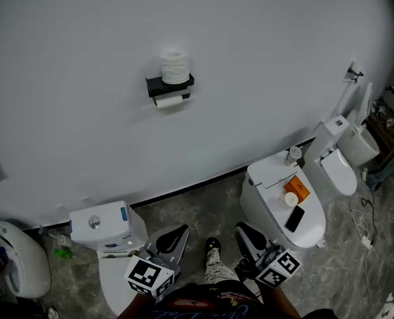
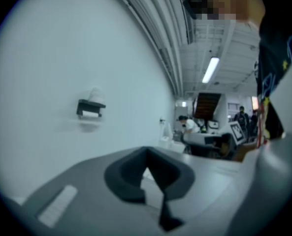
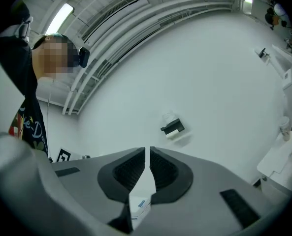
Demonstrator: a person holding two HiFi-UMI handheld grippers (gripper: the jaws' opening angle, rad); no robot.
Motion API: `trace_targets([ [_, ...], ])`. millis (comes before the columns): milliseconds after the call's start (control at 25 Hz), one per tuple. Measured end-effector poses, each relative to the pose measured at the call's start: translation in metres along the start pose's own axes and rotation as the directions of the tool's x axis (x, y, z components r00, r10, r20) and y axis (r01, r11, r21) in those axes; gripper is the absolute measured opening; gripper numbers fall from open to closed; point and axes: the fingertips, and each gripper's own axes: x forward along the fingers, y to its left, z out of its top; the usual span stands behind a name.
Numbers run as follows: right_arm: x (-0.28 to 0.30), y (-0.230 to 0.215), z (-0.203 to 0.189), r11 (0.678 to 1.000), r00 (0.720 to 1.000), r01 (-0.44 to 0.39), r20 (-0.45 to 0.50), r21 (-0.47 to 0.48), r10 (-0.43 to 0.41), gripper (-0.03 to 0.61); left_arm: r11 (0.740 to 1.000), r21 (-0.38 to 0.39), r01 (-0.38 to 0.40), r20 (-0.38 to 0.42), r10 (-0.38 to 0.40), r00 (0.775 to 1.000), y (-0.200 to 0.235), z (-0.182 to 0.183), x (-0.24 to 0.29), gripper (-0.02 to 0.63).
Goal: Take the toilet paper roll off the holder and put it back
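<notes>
1. Right claw (image 3: pixel 147 154) is holding its jaws almost together. Only a thin slit is showing between the ribbed pads, and nothing is gripped.
2. Left claw (image 2: pixel 146 151) is sitting with its pad tips touching, and nothing is lying between them.
3. Both claws are hovering low over the grey marbled floor (image 1: pixel 203 205), pointing toward the wall. A shoe (image 1: pixel 213 245) is showing between them.
4. Just ahead of the left claw, a white cistern (image 1: pixel 100 223) is standing against the wall.
5. Ahead of the right claw, a closed white toilet (image 1: pixel 270 208) is carrying an orange box (image 1: pixel 296 188), a black phone (image 1: pixel 294 218) and a small white round item (image 1: pixel 291 199).
6. A black holder (image 1: pixel 170 85) is hanging on the white wall (image 1: pixel 84 58), well apart from both claws. It is showing small in both gripper views.
7. An upright toilet paper roll (image 1: pixel 175 67) is standing on top of the holder's shelf.
8. A hung toilet paper roll (image 1: pixel 169 102) is lying sideways just under the shelf, touching the holder.
9. Neither claw is touching either roll.
</notes>
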Motion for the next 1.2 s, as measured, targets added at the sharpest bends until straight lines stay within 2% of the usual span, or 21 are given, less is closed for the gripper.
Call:
trace_targets([
  [160,0.063,-0.050,0.019,0.993,0.993,-0.117,0.003,0.013,0.117,0.017,0.997,-0.009,-0.083,0.007,0.083,0.997,0.046,0.015,0.050,-0.002],
  [320,0.132,-0.091,0.050,0.969,0.970,-0.238,-0.064,-0.060,0.234,0.017,0.987,-0.039,-0.153,0.022,0.154,0.988,0.091,0.035,0.102,-0.002],
  [480,0.192,-0.122,0.072,0.915,0.928,-0.366,-0.145,-0.167,0.345,0.018,0.974,-0.023,-0.225,-0.002,0.225,0.974,0.125,0.038,0.137,-0.002],
  [640,0.252,-0.132,0.092,0.844,0.872,-0.477,-0.251,-0.244,0.420,0.023,0.965,-0.061,-0.254,-0.003,0.254,0.967,0.151,0.044,0.152,-0.003],
  [680,0.266,-0.131,0.096,0.821,0.852,-0.510,-0.280,-0.256,0.442,0.062,0.963,-0.069,-0.262,-0.004,0.262,0.965,0.156,0.045,0.152,-0.002],
  [720,0.280,-0.130,0.102,0.793,0.831,-0.544,-0.311,-0.275,0.462,0.152,0.960,-0.072,-0.272,-0.006,0.272,0.962,0.162,0.044,0.153,-0.003],
  [760,0.294,-0.130,0.108,0.759,0.811,-0.574,-0.344,-0.308,0.473,0.167,0.957,-0.072,-0.280,-0.007,0.281,0.960,0.169,0.044,0.154,-0.003],
  [880,0.341,-0.125,0.130,0.639,0.775,-0.626,-0.445,-0.446,0.449,0.172,0.954,-0.075,-0.291,0.009,0.292,0.956,0.189,0.052,0.154,-0.002],
  [1000,0.380,-0.114,0.156,0.530,0.742,-0.668,-0.514,-0.522,0.429,0.184,0.951,-0.094,-0.293,0.030,0.297,0.954,0.201,0.058,0.153,-0.002],
  [1120,0.422,-0.115,0.170,0.393,0.711,-0.703,-0.597,-0.593,0.371,0.184,0.946,-0.109,-0.305,0.037,0.310,0.950,0.215,0.059,0.152,-0.003],
  [1200,0.444,-0.117,0.168,0.338,0.693,-0.721,-0.650,-0.605,0.312,0.186,0.942,-0.112,-0.317,0.026,0.322,0.946,0.222,0.055,0.148,-0.003],
])
